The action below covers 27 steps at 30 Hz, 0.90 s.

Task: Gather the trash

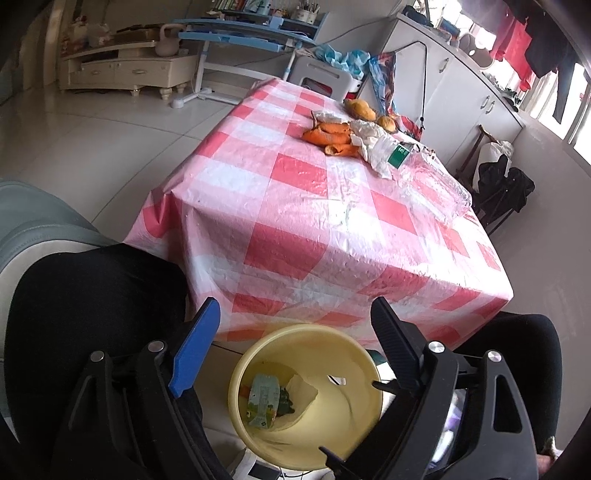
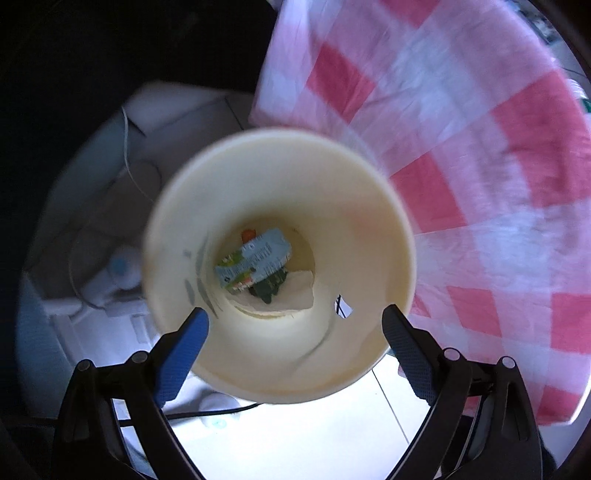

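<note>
A pale yellow bin [image 1: 354,402] stands on the floor by the table's near end, holding a blue-green carton [image 1: 263,402], a bit of orange peel and white paper. My left gripper [image 1: 294,302] hangs open above and in front of it, with nothing between its fingers. On the pink checked tablecloth [image 1: 295,206] lie orange peels [image 1: 328,134], crumpled white paper [image 1: 373,147], a clear plastic bottle [image 1: 432,181] on its side and yellow fruit pieces [image 1: 360,108]. My right gripper [image 2: 295,310] points almost straight down into the bin [image 2: 369,229], open and empty, over the carton [image 2: 255,260].
A person's legs in black [image 1: 92,314] flank the bin. A white stool [image 1: 325,75] stands at the table's far end, white cabinets [image 1: 458,92] to the right and a blue desk [image 1: 251,33] behind. Beside the bin on the floor are white cables and a power strip [image 2: 110,291].
</note>
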### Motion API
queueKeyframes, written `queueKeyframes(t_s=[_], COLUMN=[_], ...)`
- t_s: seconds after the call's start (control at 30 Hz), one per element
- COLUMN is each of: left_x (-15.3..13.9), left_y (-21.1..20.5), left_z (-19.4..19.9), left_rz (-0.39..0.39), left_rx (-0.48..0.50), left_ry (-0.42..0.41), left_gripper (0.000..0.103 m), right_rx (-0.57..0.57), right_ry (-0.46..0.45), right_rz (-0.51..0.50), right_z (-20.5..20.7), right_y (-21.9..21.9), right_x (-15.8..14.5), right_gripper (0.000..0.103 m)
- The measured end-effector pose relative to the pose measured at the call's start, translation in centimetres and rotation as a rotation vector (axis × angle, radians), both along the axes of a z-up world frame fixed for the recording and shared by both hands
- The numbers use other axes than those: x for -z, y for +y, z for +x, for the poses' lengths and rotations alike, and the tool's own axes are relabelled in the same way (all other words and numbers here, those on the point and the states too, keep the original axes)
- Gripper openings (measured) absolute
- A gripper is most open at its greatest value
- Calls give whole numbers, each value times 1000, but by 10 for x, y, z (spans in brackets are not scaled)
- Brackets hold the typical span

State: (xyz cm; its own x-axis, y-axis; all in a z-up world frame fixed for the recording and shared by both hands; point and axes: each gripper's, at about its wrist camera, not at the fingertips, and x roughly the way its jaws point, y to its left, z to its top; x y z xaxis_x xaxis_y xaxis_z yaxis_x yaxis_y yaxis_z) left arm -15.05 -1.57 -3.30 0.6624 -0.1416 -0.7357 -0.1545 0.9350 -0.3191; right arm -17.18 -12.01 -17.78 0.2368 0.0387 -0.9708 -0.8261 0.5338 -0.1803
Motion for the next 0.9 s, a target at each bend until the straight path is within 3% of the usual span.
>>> queueKeyframes(t_s=[0.23,0.9], left_x=[-2,-3], left_y=[-3,-13], left_z=[1,5], left_rz=[18,31], left_rx=[-8,11], left_ry=[-6,-4], left_gripper=[83,86], right_rx=[7,-5], right_ry=[-27,-42], right_rz=[63,90], right_z=[-8,-13], right_y=[-4,-2], right_x=[-18,-13], right_gripper=[92,92])
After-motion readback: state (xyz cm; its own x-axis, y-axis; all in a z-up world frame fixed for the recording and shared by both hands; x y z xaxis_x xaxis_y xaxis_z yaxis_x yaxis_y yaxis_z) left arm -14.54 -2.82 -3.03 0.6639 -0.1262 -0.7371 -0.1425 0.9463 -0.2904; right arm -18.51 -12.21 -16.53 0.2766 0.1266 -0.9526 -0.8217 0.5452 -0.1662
